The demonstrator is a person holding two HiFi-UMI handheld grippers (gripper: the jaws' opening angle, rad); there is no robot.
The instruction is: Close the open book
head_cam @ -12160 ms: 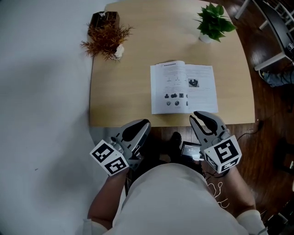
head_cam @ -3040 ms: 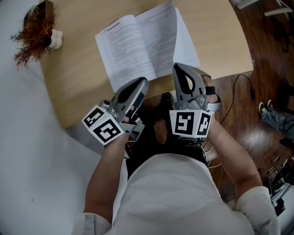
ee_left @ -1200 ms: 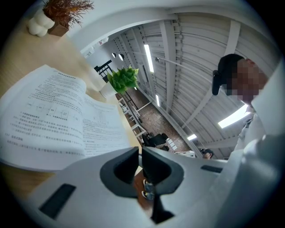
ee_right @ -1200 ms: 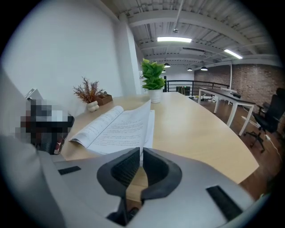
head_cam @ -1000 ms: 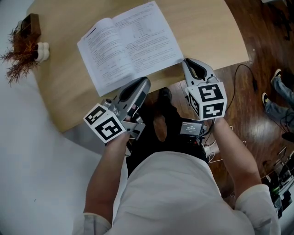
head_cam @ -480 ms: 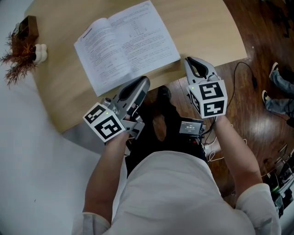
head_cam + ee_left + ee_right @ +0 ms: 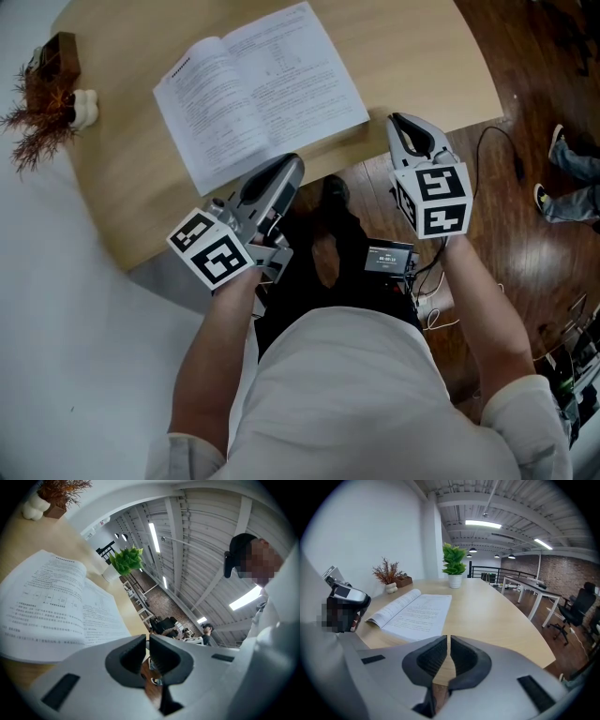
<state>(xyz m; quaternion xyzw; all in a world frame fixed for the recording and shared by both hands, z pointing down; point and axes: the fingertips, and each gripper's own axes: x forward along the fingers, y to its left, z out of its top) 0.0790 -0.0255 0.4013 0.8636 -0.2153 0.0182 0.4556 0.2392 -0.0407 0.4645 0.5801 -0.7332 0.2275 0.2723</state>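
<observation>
The open book [image 7: 258,89] lies flat on the wooden table [image 7: 422,56], white printed pages up, its near edge close to the table's front edge. My left gripper [image 7: 289,167] hovers just off that front edge, below the book's near left corner, jaws shut on nothing. My right gripper [image 7: 405,122] sits at the table edge to the right of the book, jaws also shut and empty. In the left gripper view the book [image 7: 51,606] fills the left side beyond the gripper [image 7: 147,641]. In the right gripper view the book [image 7: 412,613] lies ahead and left of the gripper [image 7: 448,644].
A dried plant in a brown box [image 7: 42,89] stands at the table's far left. A green potted plant [image 7: 454,564] stands beyond the book. A small device [image 7: 389,258] hangs at my waist. Wooden floor with a cable [image 7: 497,150] lies to the right.
The right gripper has drifted slightly to the right along the table edge. The left gripper has kept still, and the book lies open as before.
</observation>
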